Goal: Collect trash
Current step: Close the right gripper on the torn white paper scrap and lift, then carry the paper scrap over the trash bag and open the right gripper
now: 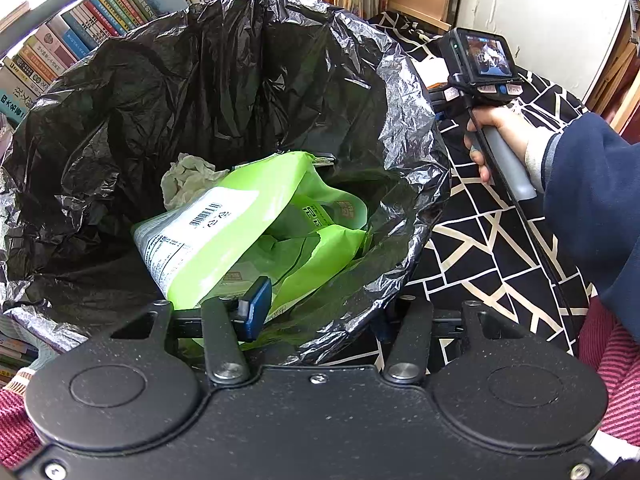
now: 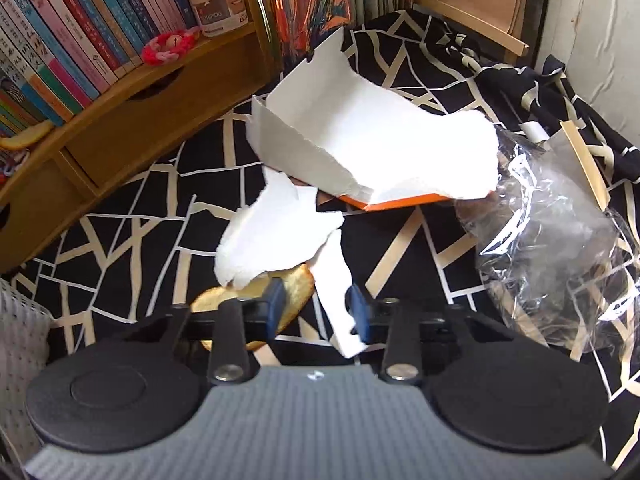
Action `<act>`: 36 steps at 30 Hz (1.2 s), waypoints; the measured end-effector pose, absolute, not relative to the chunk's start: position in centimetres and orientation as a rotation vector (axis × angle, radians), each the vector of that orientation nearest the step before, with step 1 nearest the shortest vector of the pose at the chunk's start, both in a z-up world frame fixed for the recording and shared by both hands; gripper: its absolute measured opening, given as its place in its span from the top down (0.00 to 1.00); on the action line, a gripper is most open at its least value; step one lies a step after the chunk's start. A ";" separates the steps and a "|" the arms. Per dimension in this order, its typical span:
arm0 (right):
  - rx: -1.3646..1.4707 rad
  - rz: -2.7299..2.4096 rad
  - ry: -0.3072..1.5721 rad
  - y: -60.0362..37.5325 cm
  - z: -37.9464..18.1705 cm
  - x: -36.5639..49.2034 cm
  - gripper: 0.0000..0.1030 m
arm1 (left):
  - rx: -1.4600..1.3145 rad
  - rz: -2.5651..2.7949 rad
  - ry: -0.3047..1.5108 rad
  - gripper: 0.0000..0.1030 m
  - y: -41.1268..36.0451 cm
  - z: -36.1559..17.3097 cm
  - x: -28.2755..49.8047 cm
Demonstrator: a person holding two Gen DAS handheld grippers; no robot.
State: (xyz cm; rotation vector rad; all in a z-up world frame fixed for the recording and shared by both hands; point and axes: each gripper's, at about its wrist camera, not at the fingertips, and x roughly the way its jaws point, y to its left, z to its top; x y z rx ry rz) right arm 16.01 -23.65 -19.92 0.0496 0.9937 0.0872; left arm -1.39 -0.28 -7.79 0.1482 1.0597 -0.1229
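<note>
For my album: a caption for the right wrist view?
Right gripper straddles torn white paper on the patterned cloth.

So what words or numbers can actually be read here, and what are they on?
"THPICKS", start unclear: label of the clear plastic jar on the wooden shelf.
Barcode sticker and print on the crumpled green plastic bag: too blurred.
Colourful book spines: too small.

The right tongs (image 2: 318, 306) straddle a strip of torn white paper (image 2: 280, 232) lying over a biscuit (image 2: 296, 292) on the black-and-cream patterned cloth (image 2: 120, 248), with a torn white box (image 2: 360, 148) beyond and crumpled clear plastic (image 2: 560, 256) to its right.
</note>
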 end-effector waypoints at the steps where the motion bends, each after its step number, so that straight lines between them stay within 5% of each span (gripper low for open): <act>1: 0.060 0.103 1.000 -23.6 -19.9 16.0 0.76 | 0.148 -0.123 1.060 0.53 -0.3 -7.8 -1.4; 14: 0.087 0.177 1.013 -21.7 -19.1 15.4 0.87 | 0.148 -0.126 1.060 0.53 -0.2 -7.9 -1.4; 36: 0.188 0.174 0.852 -21.2 -7.7 13.1 0.94 | 0.142 -0.125 1.060 0.53 -0.2 -7.9 -1.4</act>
